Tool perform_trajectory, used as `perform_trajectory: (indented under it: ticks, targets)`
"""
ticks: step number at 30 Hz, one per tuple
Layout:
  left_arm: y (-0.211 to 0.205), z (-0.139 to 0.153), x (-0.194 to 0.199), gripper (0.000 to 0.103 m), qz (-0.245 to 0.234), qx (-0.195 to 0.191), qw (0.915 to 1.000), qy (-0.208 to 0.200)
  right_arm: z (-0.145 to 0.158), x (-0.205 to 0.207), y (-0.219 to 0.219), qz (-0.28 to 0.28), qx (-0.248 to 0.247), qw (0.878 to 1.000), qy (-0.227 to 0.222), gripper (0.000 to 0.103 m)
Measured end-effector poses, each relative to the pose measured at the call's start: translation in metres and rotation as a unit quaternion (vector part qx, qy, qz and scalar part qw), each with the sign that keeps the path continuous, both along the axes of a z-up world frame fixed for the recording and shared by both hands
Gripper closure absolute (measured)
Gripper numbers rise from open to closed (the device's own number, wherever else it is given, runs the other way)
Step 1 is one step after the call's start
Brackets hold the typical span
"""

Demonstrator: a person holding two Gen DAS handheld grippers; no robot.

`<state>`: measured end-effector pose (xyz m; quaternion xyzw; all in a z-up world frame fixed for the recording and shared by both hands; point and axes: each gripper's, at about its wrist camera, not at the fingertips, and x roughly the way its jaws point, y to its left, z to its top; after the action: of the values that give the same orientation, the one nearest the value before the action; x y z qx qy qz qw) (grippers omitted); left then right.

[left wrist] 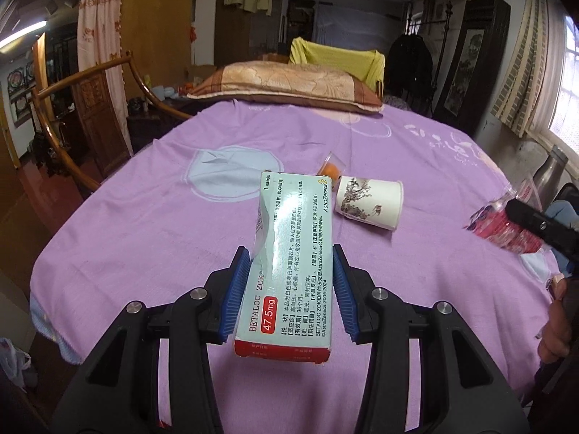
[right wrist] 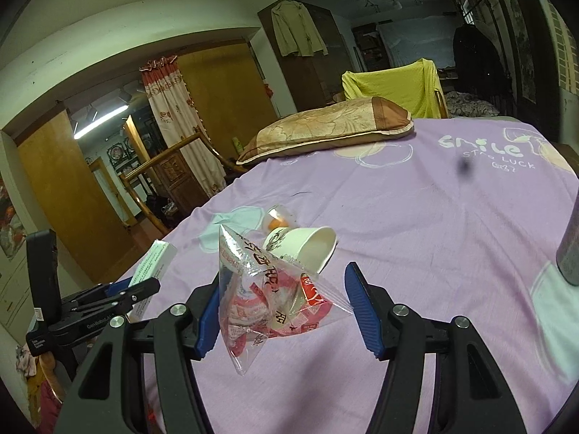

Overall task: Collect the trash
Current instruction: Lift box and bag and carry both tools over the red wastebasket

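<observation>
My left gripper (left wrist: 291,253) is shut on a pale green medicine box (left wrist: 293,217), held lifted above the purple bedsheet (left wrist: 144,235). In the right wrist view that box (right wrist: 153,264) and the left gripper (right wrist: 144,285) show at the left. My right gripper (right wrist: 284,278) is shut on a clear plastic bag of red wrappers (right wrist: 275,300), also off the sheet; in the left wrist view the bag (left wrist: 503,224) appears at the right edge. A white paper cup (left wrist: 369,204) (right wrist: 307,249) lies on its side on the sheet. Beside it lies a small clear cup with something orange inside (left wrist: 331,170) (right wrist: 277,218).
A patterned pillow (left wrist: 286,86) lies at the far end of the bed. A metal bottle (right wrist: 571,249) stands on the right. A wooden chair (left wrist: 72,108) is off the left side, and a yellow-draped chair (left wrist: 336,58) sits behind the pillow. A person's hand (left wrist: 557,322) is at the right.
</observation>
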<state>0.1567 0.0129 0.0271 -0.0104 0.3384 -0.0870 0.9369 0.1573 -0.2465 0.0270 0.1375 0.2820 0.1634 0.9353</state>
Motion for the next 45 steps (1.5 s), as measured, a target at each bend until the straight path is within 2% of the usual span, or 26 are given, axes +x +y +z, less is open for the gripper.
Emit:
perform_trajectory:
  ticks: [10,16,25,32,45]
  targets:
    - [0.029,0.026,-0.072,0.057,0.035,-0.018,0.9978,-0.053,0.018,-0.056,0.023,0.03,0.009,0.999,-0.028,0.04]
    - [0.077,0.028,-0.128,0.057,0.096,-0.032,0.9923,-0.071,0.028,-0.077,0.052,0.07,0.012,0.997,-0.039,0.04]
    - [0.145,0.011,-0.192,0.057,0.194,-0.017,0.9772,-0.084,0.036,-0.103,0.123,0.136,-0.011,0.99,-0.04,0.04]
    - [0.187,-0.013,-0.196,0.057,0.232,-0.026,0.9696,-0.072,0.031,-0.108,0.187,0.186,-0.044,0.981,-0.025,0.041]
    - [0.243,-0.078,-0.168,0.057,0.263,-0.057,0.963,-0.002,0.005,-0.095,0.277,0.252,-0.09,0.963,0.019,0.041]
